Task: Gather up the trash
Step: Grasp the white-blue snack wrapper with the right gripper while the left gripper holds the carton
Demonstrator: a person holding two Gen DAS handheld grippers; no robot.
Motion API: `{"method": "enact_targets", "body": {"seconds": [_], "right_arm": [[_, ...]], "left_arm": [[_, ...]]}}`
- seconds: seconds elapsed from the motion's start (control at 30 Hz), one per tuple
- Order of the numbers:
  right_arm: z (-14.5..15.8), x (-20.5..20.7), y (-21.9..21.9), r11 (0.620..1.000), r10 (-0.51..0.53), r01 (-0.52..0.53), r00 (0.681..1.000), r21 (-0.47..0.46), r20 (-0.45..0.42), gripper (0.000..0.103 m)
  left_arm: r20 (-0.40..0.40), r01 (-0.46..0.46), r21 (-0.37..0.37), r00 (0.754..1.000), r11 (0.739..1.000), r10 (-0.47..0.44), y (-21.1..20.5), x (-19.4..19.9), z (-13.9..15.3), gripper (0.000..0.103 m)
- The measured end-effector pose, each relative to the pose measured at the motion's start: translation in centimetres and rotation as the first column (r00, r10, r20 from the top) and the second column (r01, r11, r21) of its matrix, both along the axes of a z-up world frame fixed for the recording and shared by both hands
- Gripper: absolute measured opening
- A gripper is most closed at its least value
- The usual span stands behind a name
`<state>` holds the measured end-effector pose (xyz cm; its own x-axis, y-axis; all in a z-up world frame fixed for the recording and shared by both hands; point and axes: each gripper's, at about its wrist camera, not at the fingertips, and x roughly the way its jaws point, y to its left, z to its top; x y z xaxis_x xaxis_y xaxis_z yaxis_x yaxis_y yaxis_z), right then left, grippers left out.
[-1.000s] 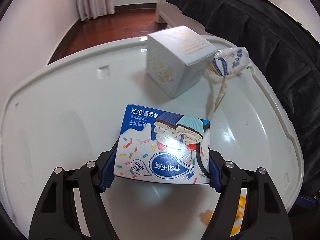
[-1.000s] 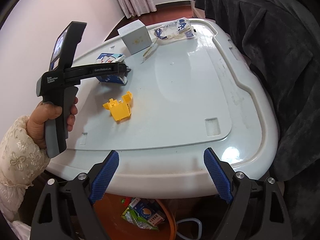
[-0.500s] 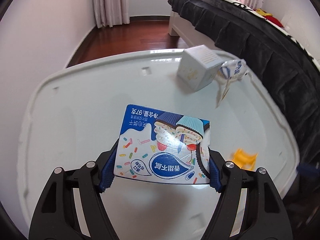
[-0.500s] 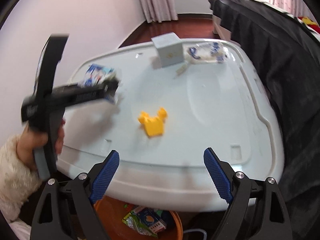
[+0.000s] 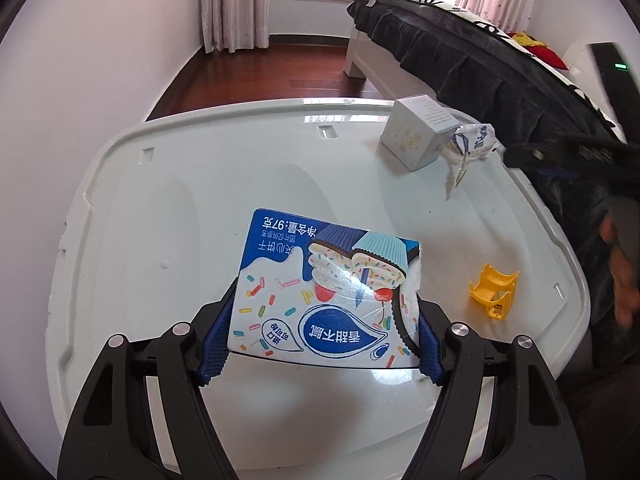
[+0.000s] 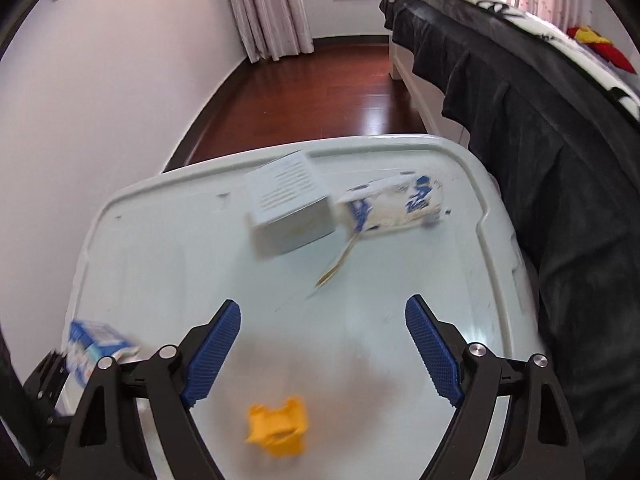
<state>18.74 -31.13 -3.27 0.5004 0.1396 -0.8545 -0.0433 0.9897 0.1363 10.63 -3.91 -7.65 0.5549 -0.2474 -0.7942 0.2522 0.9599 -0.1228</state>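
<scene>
Compared with a second ago, the blue and white cardboard biscuit box [image 5: 326,294] is being carried higher above the white plastic counter [image 5: 200,208], and more of the room is being shown behind it, so the lifting is judged as done and the carrying to a trash place is judged as the step in hand. The box is being held by the left tongs [image 5: 320,344], the blue pads being pressed on its two short sides. Its printed face, with cupcakes and coloured sprinkles, is being shown flat and glossy, without dents.

The right tongs [image 6: 322,346] have been moved forward over the counter and are being kept wide, with nothing between them. The small yellow plastic piece [image 6: 278,428] is lying just under them, blurred. This is suggesting that it may be the next thing to be collected.

Farther on the counter, the pale grey cardboard cube box [image 5: 418,138] and the crumpled white and blue wrapper [image 5: 474,144] are lying touching each other.
</scene>
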Motion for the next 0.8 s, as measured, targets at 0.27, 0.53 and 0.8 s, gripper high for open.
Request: {"method": "enact_targets", "body": {"seconds": [0.27,0.53,0.8], "right_arm": [[-3.3,5.5,-4.5,0.996,-0.044,0.04,0.998,-0.074,-0.054,0.075],[-5.5,8.0,-9.2,0.873,-0.358,0.42,0.897,0.248,-0.259,0.071],[-6.4,12.0,-8.3,0.801,-0.509,0.574,0.802,0.168,-0.313,0.078]], "left_arm": [[-0.008,0.001,-0.025,1.0,1.0,-0.001,0.2,0.4,-0.2,0.071],[-0.005,0.035,-0.023,0.999,0.999,-0.035,-0.8,0.5,-0.3,0.071],[0.004,0.046,-0.043,0.999,0.998,-0.046,-0.1,0.2,0.0,0.071]]}}
